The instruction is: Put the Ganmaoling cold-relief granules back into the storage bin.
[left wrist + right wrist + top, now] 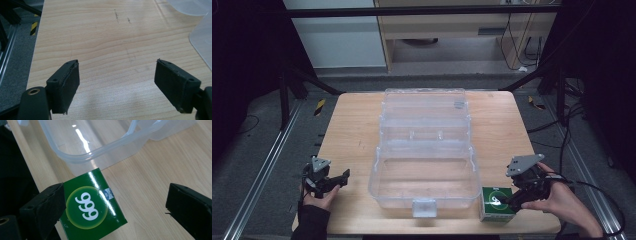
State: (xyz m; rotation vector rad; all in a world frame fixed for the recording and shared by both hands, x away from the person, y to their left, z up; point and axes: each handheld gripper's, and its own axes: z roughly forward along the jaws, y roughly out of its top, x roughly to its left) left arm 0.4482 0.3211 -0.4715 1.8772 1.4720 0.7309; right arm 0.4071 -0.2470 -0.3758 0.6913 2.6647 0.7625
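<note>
The small green cardboard box (92, 207) on the wooden counter (150, 177) bears the white digits "999" inside a lighter green circle; a small blue-and-white mark beside it is too small to read.

We find bare tabletop (352, 135) along both side edges; the open clear box (424, 175) blocks the middle.

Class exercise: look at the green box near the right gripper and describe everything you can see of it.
The green box is a small carton, apparently glossy cardboard, with a lighter green circle printed "999" in white and a small blue-and-white mark beside it. It sits on the wooden table near the front edge, just right of the clear plastic container. The right gripper is open around it: one jaw lies against its side, the other stands well clear.
</note>
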